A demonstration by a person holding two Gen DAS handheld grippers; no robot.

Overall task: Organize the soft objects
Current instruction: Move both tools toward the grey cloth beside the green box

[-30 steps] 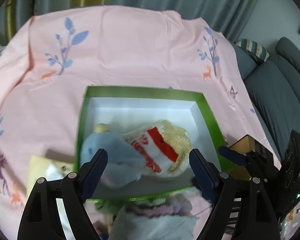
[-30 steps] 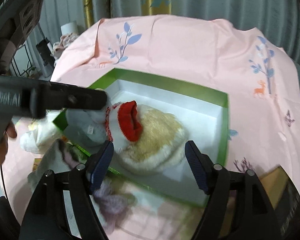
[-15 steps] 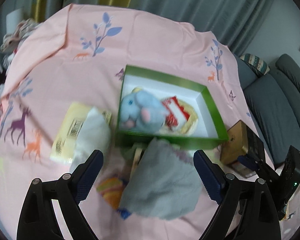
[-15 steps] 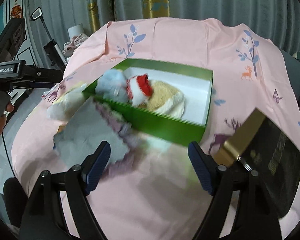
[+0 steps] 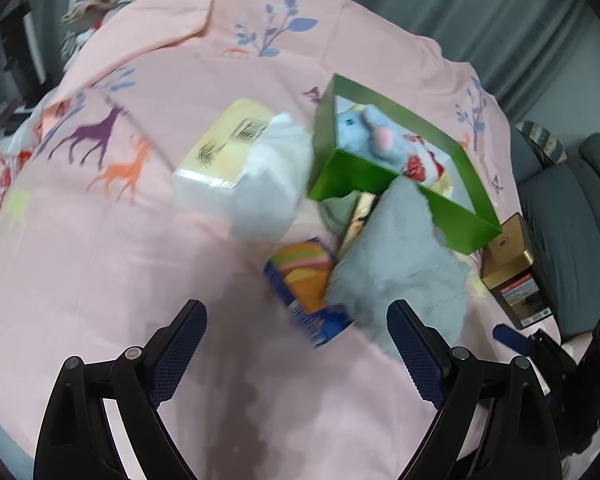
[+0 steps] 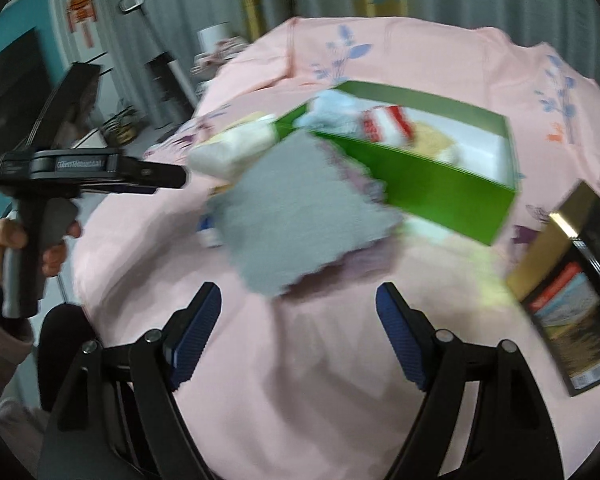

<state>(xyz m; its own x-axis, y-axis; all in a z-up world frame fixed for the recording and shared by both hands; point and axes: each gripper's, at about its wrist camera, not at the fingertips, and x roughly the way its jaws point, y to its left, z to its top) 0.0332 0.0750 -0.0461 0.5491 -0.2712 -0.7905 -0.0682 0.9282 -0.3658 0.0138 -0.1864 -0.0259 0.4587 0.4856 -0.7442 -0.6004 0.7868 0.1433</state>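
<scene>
No text reads clearly; both views are motion-blurred. Yellow tissue pack [image 5: 224, 148]: barcode and dark print blocks, illegible. Blue-orange packet [image 5: 308, 280]: barcode strip near its lower edge, digits unreadable. Gold tin [image 5: 512, 276]: red label band plus a small code patch, wording too small to read. In the right wrist view, the left gripper [image 6: 92, 166] carries a white lettered strip along its body, smeared beyond reading. Wall poster [image 6: 82, 12]: orange figure, no legible characters.
</scene>
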